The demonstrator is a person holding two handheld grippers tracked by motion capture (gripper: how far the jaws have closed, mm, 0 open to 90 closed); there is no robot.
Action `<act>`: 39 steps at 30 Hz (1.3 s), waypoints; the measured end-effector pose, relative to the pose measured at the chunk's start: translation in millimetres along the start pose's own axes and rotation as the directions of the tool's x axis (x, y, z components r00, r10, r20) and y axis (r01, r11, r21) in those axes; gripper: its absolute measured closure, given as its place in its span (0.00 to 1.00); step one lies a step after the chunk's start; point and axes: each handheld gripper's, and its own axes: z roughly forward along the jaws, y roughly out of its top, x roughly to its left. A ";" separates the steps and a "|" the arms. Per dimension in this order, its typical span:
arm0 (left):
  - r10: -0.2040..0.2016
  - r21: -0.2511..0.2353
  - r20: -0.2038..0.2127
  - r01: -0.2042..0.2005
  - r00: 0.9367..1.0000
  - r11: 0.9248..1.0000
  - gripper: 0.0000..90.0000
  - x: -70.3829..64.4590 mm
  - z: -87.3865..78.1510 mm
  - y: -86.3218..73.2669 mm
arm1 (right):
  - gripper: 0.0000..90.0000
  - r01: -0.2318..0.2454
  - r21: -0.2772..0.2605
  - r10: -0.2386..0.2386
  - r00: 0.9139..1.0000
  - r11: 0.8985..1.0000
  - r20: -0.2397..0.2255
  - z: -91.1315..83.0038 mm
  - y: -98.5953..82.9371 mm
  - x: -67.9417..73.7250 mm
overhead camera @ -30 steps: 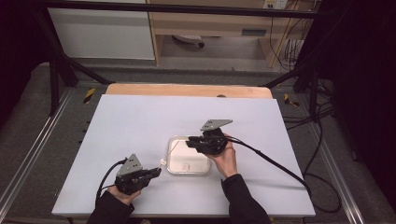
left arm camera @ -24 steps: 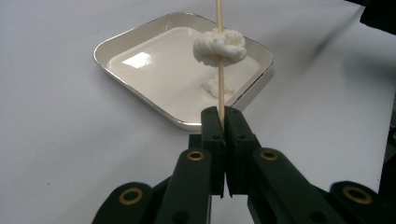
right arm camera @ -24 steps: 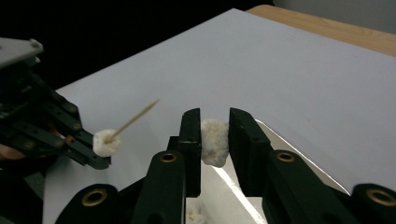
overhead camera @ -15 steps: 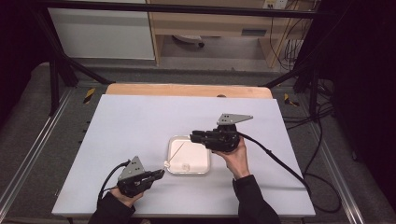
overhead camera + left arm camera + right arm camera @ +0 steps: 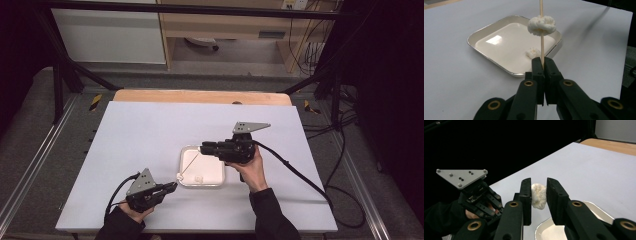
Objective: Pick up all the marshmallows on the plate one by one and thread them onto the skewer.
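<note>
A tray (image 5: 216,181) is set near the middle of the surface (image 5: 150,130). One piece (image 5: 533,52) lies in the tray. The left gripper (image 5: 172,187) is placed left of the tray, the right gripper (image 5: 203,148) above its far edge.

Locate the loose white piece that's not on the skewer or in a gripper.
The loose white piece lies in the tray, by its edge nearest the left gripper, behind the skewer; in the high view it sits near the tray's front edge.

My left gripper (image 5: 172,186): jaws pressed together, aimed toward two o'clock; my right gripper (image 5: 203,148): jaws clamped, narrow gap, aimed toward nine o'clock.
</note>
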 end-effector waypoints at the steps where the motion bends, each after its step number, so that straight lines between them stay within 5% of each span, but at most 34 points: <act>1: 0.000 -0.001 0.001 0.000 1.000 1.000 0.98 0.0 -0.1 0.0 | 0.83 0.000 0.002 0.000 1.000 1.000 -0.002 0.4 -0.3 0.1; 19: 0.047 -0.003 0.017 -0.047 0.999 0.999 0.98 -3.2 0.9 -0.6 | 0.83 -0.039 0.022 0.041 0.997 0.999 -0.059 8.3 -6.7 -1.1; 39: 0.018 0.019 0.007 -0.018 1.000 1.000 0.98 -4.5 6.1 -2.5 | 0.87 -0.040 0.020 0.042 0.996 0.999 -0.085 22.1 -23.2 8.3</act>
